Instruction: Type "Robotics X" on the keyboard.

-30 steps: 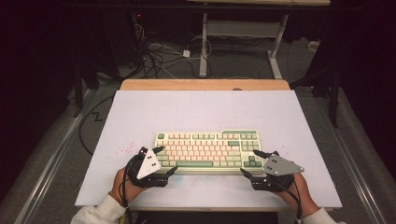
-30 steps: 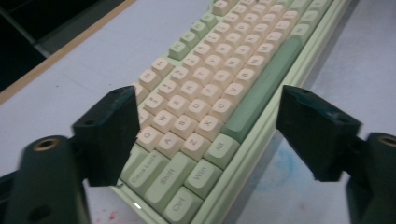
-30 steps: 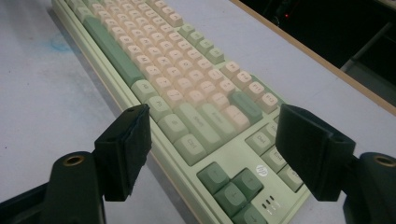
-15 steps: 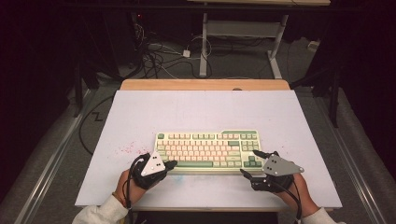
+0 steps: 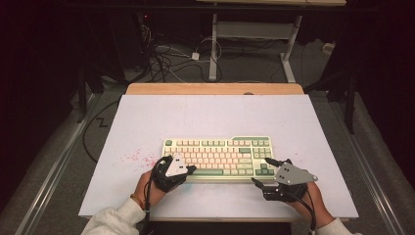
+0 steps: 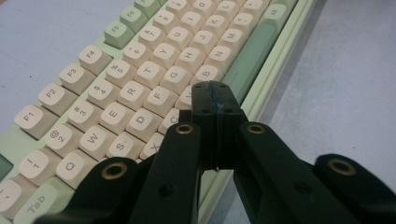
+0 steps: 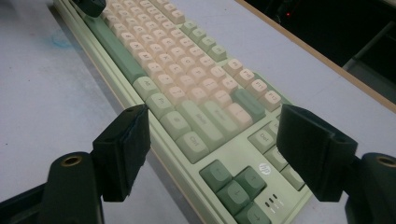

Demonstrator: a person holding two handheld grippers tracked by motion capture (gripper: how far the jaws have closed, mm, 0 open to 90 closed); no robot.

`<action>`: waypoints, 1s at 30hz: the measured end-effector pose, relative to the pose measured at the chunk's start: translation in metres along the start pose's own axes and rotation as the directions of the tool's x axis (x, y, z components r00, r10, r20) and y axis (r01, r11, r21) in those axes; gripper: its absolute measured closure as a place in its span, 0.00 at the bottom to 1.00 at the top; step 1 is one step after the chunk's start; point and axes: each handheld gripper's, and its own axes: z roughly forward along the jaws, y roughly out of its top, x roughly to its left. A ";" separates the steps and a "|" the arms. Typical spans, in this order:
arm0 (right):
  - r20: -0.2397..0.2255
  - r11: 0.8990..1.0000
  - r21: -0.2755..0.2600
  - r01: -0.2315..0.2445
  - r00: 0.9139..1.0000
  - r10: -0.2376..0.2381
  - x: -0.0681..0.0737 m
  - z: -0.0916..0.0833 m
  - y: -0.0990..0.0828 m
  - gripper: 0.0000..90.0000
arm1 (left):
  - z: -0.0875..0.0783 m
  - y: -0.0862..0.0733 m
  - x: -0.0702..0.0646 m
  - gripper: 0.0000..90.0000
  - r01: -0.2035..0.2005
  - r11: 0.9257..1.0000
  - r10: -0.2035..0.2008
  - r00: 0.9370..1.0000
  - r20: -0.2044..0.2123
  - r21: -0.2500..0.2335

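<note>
A pale green keyboard (image 5: 218,152) with cream keys lies across the near middle of the white table (image 5: 215,112). My left gripper (image 5: 188,169) is shut with nothing between its pads, and its tips hover over the keyboard's left front corner. In the left gripper view the closed tips (image 6: 212,93) sit just above the bottom letter row of the keyboard (image 6: 140,79), beside the green space bar. My right gripper (image 5: 260,170) is open at the right front corner. In the right gripper view its jaws (image 7: 215,154) stand wide either side of the keyboard (image 7: 187,74), near the arrow keys.
Faint red marks (image 5: 139,156) stain the table left of the keyboard. A wooden strip (image 5: 215,88) runs along the far edge. Beyond it, cables (image 5: 166,58) lie on the floor by a metal desk frame (image 5: 214,44).
My left gripper has gone from open to shut and has slid right, onto the keyboard's left front corner. The right gripper has not moved.
</note>
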 end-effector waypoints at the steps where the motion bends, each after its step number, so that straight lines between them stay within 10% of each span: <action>1: 0.000 1.000 0.000 -0.002 1.000 0.002 0.000 0.000 0.000 0.30 | 0.000 0.000 0.000 0.97 0.002 1.000 -0.002 1.000 -0.001 0.000; 8: -0.002 1.000 0.004 0.004 1.000 -0.004 0.001 0.001 0.000 0.30 | 0.004 -0.002 -0.001 0.97 -0.016 0.999 0.016 1.000 0.002 0.047; 21: 0.006 1.000 -0.008 -0.008 1.000 0.008 -0.002 -0.002 0.000 0.38 | -0.020 0.000 0.006 0.90 -0.022 0.998 0.020 0.999 -0.047 -0.050; 30: -0.007 1.000 -0.010 -0.017 1.000 0.017 -0.005 -0.004 0.000 0.66 | -0.029 -0.002 0.007 0.59 -0.053 0.996 0.045 0.994 -0.104 -0.073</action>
